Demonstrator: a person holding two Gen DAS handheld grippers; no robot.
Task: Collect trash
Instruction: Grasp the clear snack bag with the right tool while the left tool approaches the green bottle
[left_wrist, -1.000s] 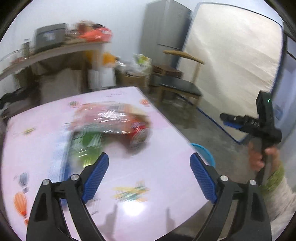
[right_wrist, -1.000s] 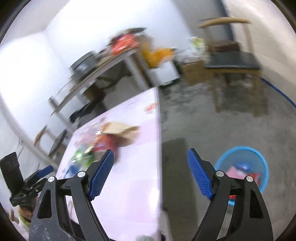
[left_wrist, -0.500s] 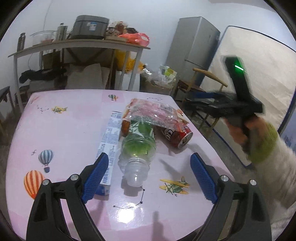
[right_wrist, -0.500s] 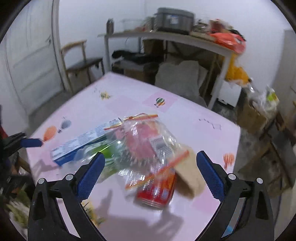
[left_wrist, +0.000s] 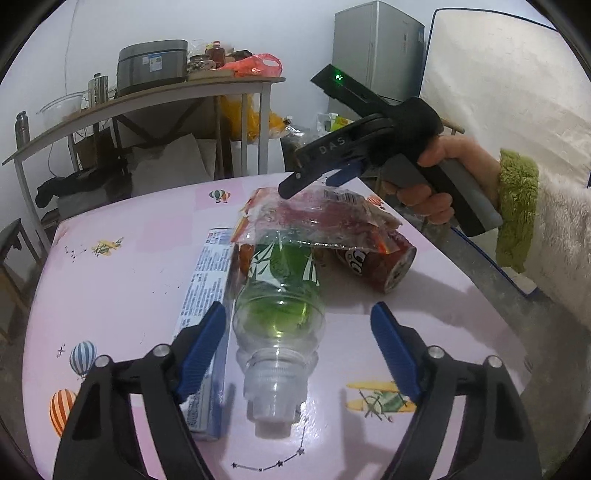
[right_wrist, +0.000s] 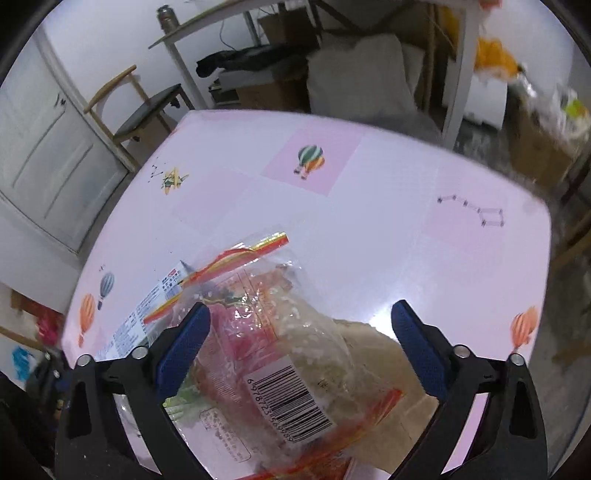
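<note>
1. The left wrist view is taken from low over the near edge of the pink table. It faces across the tabletop toward the far wall, with a plastic bottle seen close up.
2. The right wrist view is taken from higher up, angled steeply down onto the table. A clear wrapper is seen very near the lens.
3. The same trash pile is shared by both views: the wrapper and the long blue box, seen again at.
4. The right gripper is caught in the left view, at the far right, above the pile.
</note>
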